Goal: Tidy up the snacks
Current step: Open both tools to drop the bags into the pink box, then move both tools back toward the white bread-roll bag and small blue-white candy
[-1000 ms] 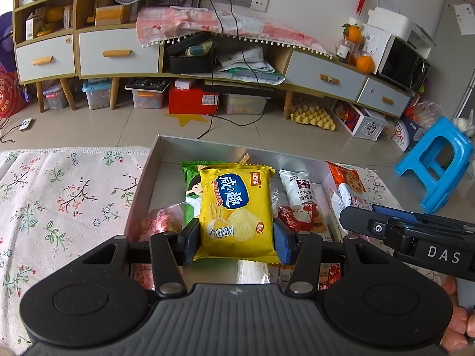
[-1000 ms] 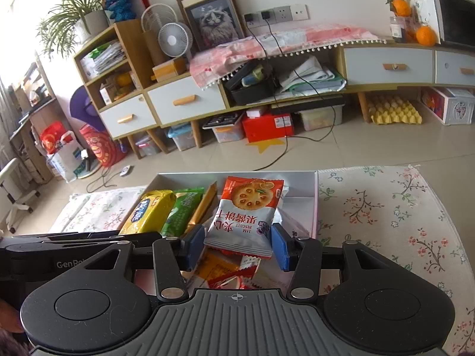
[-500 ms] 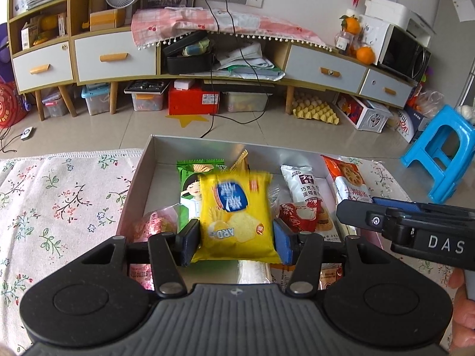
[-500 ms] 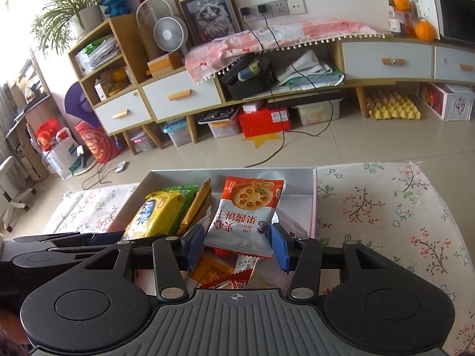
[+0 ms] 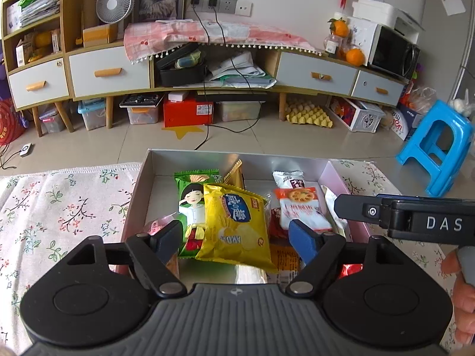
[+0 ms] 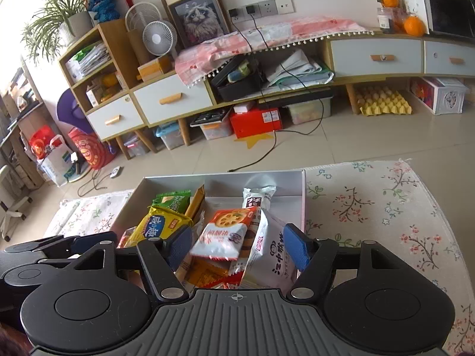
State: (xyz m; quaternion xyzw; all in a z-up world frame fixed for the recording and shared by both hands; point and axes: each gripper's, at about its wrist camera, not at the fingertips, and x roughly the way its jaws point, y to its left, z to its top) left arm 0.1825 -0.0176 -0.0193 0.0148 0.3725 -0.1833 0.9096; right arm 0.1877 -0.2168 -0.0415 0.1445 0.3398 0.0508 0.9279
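Here both tools are opening, the left tool (image 5: 234, 237) off a crinkled yellow chip bag (image 5: 237, 225), the right tool (image 6: 237, 244) off an orange-and-white biscuit packet (image 6: 222, 234).

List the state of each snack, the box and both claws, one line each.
Left claw: opening, pads clear of the yellow chips bag.
Right claw: opening, pads clear of the biscuit packet.
Yellow chips bag: lying tilted on other snacks.
Biscuit packet: resting on the pile.
Green packet: partly under the chips bag.
Box: open, holding snacks.
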